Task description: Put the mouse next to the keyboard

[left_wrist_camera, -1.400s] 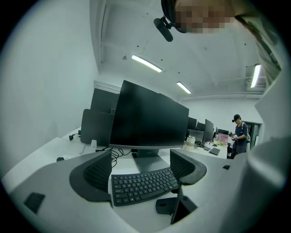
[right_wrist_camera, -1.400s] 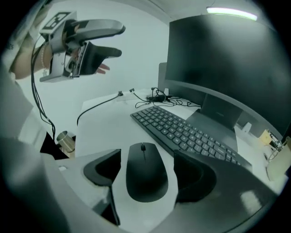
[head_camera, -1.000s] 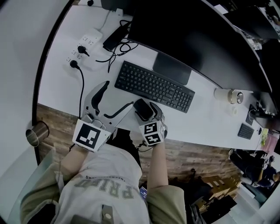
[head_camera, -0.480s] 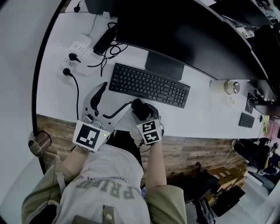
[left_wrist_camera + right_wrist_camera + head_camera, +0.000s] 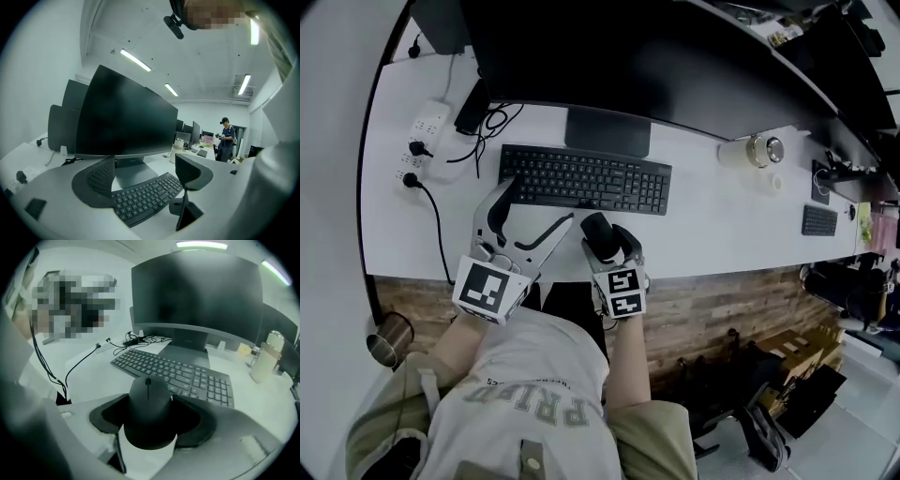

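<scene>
Fingers [image 5: 108, 414] of my right gripper [image 5: 150, 420] press on both flanks of the black mouse [image 5: 149, 401]; they have just been closing, and the mouse now sits clamped between them, its scroll wheel facing away from me. From the head view, the mouse [image 5: 600, 234] is over the white desk [image 5: 722, 230], just in front of the near edge of the black keyboard [image 5: 584, 178] and about level with its middle. I cannot tell whether it touches the desk top.

My left gripper [image 5: 530, 217] is to the left of the mouse, its fingers [image 5: 93, 185] spread wide with nothing between them. Its own view looks past them at the keyboard [image 5: 145, 197].

Behind the keyboard stands a large dark monitor [image 5: 581, 56] on a flat stand [image 5: 607, 131]. At the desk's far left lies a white power strip [image 5: 417, 131] with black plugs in it, and black cables [image 5: 483, 127] trail from it towards the monitor. To the right of the keyboard, well apart from it, stands a pale tumbler [image 5: 755, 150], and further right lies a small dark keypad [image 5: 818, 220].

Wooden planking [image 5: 722, 300] shows below the desk's near edge, and a metal cup [image 5: 384, 339] stands low at the left.

The left gripper view also shows a white ceiling with strip lights [image 5: 136, 60], more monitors further down the desk, and a person [image 5: 226, 138] standing at the far end of the room.
</scene>
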